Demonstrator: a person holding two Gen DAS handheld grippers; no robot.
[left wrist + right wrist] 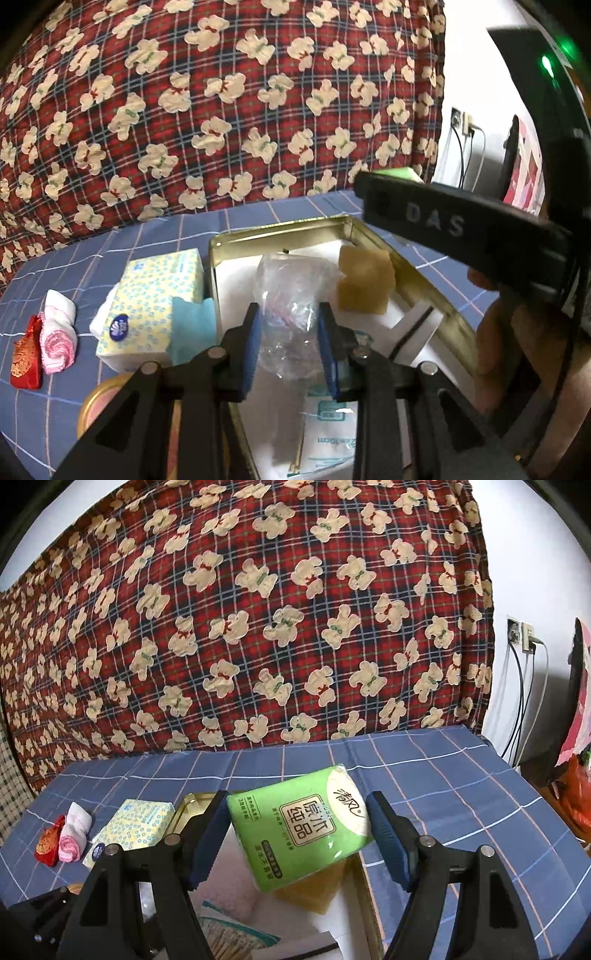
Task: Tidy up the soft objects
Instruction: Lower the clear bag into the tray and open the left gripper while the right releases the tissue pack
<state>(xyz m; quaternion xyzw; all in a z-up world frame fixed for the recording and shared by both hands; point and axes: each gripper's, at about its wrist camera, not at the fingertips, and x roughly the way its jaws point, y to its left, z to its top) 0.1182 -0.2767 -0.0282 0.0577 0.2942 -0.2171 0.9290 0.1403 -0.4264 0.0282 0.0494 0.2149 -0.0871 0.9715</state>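
Right tool [295, 834] is pinching the green tissue pack [299, 827] tilted right above the gold tin [424, 273], so it mostly just goes down, while the left tool [290, 347] is squeezing a clear plastic bag [291, 291] already inside it.

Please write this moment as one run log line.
left gripper: shut on plastic bag over tin | right gripper: holds green tissue pack

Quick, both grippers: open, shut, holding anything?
Left gripper: shut on the crumpled clear plastic bag.
Right gripper: shut on the green tissue pack.
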